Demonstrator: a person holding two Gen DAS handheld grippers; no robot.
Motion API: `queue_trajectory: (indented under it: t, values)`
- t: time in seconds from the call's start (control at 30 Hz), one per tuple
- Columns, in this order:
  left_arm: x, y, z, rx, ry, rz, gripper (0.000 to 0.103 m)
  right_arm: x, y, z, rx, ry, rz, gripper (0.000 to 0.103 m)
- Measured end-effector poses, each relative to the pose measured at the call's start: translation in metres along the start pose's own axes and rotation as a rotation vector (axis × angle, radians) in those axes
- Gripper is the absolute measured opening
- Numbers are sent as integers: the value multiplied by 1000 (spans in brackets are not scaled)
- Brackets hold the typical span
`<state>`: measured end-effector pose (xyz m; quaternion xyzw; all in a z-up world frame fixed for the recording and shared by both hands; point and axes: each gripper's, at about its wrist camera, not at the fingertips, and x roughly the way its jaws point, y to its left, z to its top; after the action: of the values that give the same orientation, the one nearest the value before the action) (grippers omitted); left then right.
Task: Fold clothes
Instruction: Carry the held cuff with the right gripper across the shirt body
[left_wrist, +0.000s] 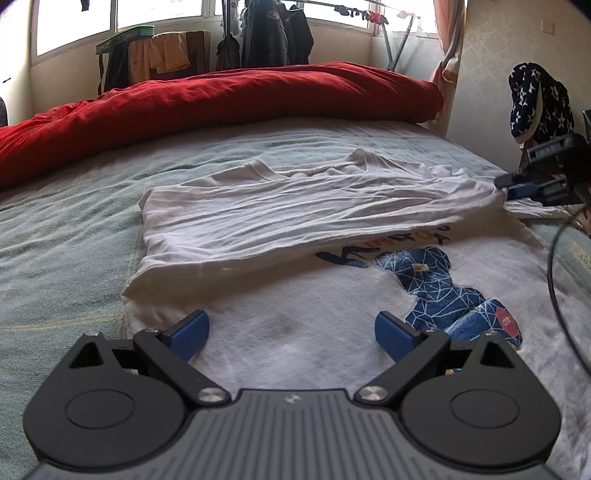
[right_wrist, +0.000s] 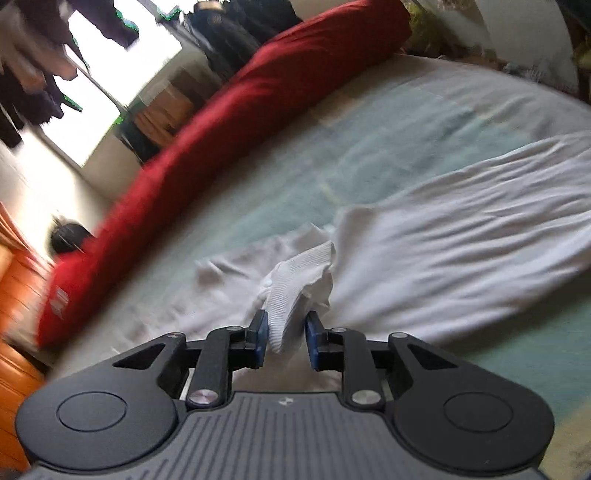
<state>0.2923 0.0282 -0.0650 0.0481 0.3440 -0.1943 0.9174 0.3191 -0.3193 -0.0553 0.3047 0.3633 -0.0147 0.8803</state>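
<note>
beside red duvet (left_wrist: 221, 99), white t-shirt (left_wrist: 277, 199); right tongs (right_wrist: 284, 334) seemingly pinching hem.

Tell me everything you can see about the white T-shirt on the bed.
The white T-shirt looks like soft, wrinkled cotton. It lies on the pale green bed sheet, partly folded: one side is turned over the front, half covering a blue geometric print. The ribbed collar sits toward the red duvet. The right gripper pinches a ribbed edge of it; the left gripper hovers open over it.
</note>
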Motion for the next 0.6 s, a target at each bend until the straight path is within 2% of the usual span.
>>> queue_trajectory:
  t: [0.1,0.23,0.3,0.4,0.5,0.6]
  values:
    - [-1,0,1,0,-4,-4,96,-8,13,1,-85,-33,-113,34]
    - [-5,1,2,-7,-15,-8,96,-6,34,12,-157,-64,-46,37]
    - [-7,2,3,-12,-24,-8,96,7,50,17,-198,-22,1,42]
    - [-9,4,4,-19,-28,-5,96,34,74,21,-277,44,22,48]
    - [-7,5,4,-24,-24,-2,96,61,94,27,-437,88,-26,50]
    - [-5,7,4,-29,-19,0,96,80,95,36,-546,134,-81,50]
